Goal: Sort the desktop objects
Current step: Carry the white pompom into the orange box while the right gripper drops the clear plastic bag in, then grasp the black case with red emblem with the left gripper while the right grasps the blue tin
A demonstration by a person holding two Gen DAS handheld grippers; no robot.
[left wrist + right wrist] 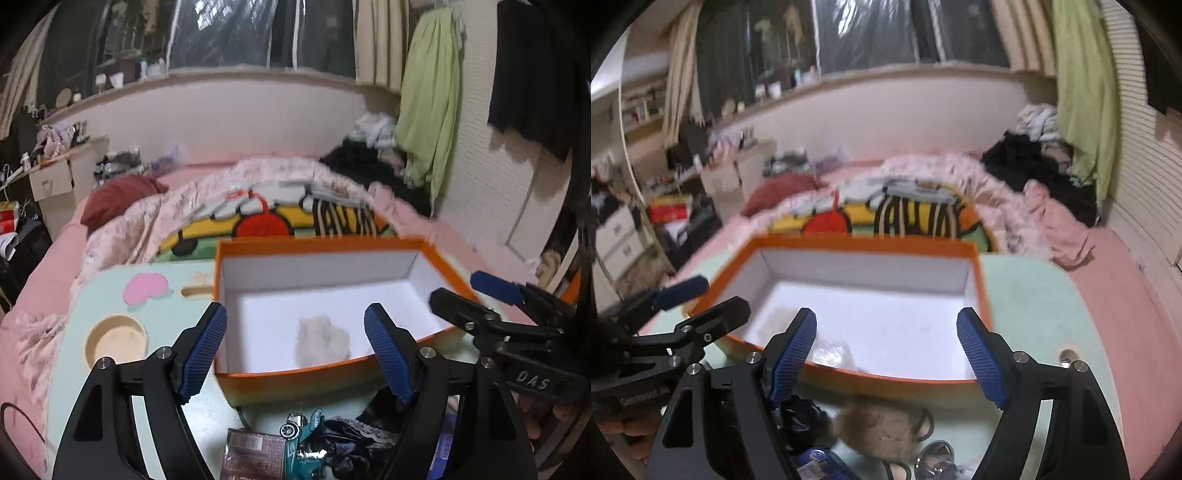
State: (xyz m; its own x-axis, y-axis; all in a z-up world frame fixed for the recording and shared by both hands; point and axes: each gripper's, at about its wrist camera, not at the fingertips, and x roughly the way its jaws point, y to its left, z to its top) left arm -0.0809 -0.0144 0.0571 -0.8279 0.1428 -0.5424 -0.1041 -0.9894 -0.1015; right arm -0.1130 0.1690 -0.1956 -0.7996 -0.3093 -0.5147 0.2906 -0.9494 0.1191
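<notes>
Orange box (325, 373), white inside, sits on the pale green tabletop (162, 275), open top facing up. In it: one pale fluffy wad (323, 343) on the box floor, near the front wall, left-centre; from the right wrist view it shows blurred just behind the front rim (831, 354).

Left gripper (295, 349): jaws wide apart, nothing between the blue pads, held over the box's near edge, w/ the wad seen in the gap but below, not touched. Right gripper (886, 354): jaws also spread, empty, likewise over the front rim of the box (886, 376). The two tools sit side by side; each shows at the edge of the other's view, right gripper at (495, 295).

In front of the box, still on the tabletop: teal toy car (303, 439), dark crumpled fabric (351, 443) touching it, brownish packet (251, 454) just left of the car. Right view shows a tan furry item (882, 424), dark bundle (805, 417) beside it, blue packet (816, 458) at bottom edge, plus a metallic bit (936, 461), too blurred to ID.

Tabletop has a round cup recess (116, 341) and a pink shape (146, 290) at left. It stands on a bed w/ pink sheet (1126, 295) and a cartoon-print blanket (273, 218). Green cloth (432, 110) hangs at right by the wall.
</notes>
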